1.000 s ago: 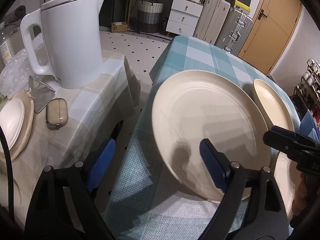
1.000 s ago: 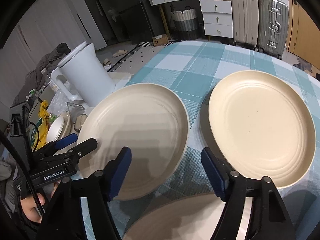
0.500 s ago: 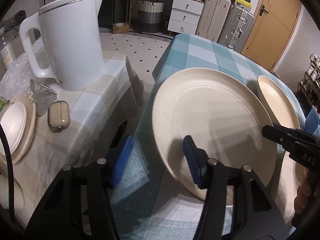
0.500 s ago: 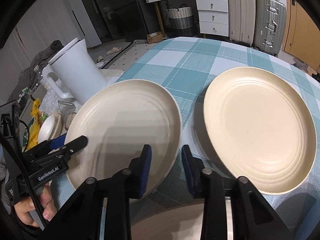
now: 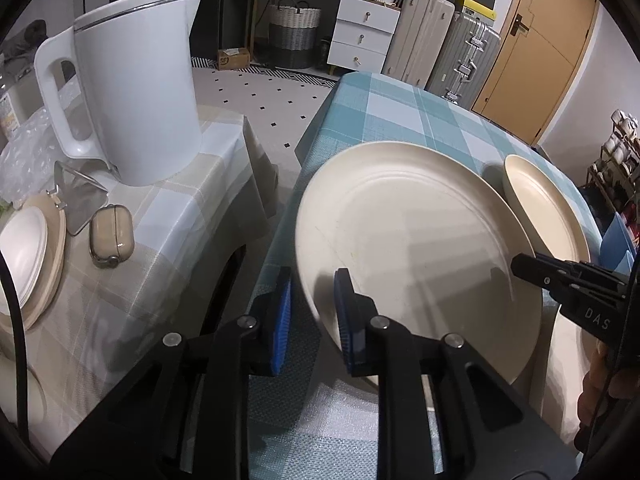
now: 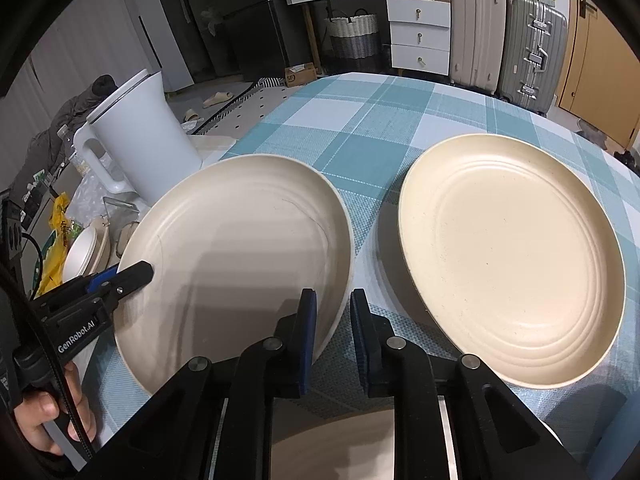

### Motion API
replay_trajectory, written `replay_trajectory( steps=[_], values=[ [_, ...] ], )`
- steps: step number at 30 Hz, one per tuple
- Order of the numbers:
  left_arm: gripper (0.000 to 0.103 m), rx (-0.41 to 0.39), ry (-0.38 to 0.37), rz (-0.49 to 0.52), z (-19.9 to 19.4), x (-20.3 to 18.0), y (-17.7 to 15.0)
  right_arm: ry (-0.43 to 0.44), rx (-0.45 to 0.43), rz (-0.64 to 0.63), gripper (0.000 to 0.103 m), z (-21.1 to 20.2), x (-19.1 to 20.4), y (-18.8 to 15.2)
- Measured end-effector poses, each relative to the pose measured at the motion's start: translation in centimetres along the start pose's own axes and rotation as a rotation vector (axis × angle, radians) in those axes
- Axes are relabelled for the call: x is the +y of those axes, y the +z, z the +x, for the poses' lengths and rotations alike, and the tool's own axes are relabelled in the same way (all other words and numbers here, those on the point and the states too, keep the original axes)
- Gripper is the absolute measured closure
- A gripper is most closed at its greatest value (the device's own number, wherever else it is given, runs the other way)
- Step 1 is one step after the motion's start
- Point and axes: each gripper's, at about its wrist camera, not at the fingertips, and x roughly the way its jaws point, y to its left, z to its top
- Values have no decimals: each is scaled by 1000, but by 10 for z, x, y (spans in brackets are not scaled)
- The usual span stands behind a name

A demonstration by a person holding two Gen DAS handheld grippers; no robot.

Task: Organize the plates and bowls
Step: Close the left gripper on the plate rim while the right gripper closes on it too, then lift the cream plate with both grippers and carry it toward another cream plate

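A large cream plate (image 5: 400,248) (image 6: 240,248) lies at the left edge of the teal checked table (image 6: 360,132). My left gripper (image 5: 312,304) (image 6: 132,274) has its jaws closing on the plate's left rim, one pad on the inside and one under the edge. On the opposite rim my right gripper (image 6: 332,312) (image 5: 520,264) closes the same way, the rim between its blue pads. A second, yellower plate (image 6: 508,264) (image 5: 548,216) rests to the right. Part of a third plate (image 6: 332,440) shows under my right gripper.
A white kettle (image 5: 136,88) (image 6: 140,140) stands on the beige side table to the left. Beside it lie an earbud case (image 5: 110,236) and a stack of small white dishes (image 5: 24,256). A narrow gap separates the two tables. Suitcases and drawers stand far behind.
Both grippers have gone from wide open to closed on the left plate's rims, left and right. The plates and the hands have hardly moved.
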Motion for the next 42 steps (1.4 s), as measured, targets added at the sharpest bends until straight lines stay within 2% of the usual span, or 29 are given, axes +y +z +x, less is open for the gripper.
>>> replay_trajectory(
  steps=[4,8,14,18,19,20,25,42],
  values=[
    [85,-1,5,3,-1,-1,0,4,3,7,85,1,0,-1],
    [78,12,-15,-32,-2,5,0,8,6,4,85,2,0,0],
    [78,14,-51,-54,0,10,3,15,7,3,85,5,2,0],
    [78,12,-47,-46,1,11,3,19,4,0,85,5,4,0],
    [79,12,-49,-42,2,11,3,19,3,-2,85,5,4,0],
    [86,11,-56,-40,2,10,3,19,1,-6,85,5,4,0],
    [89,13,-47,-27,3,6,3,15,-7,-8,85,3,4,-2],
    [89,-54,-46,14,-33,-12,3,4,-58,-5,85,-31,3,-6]
  ],
)
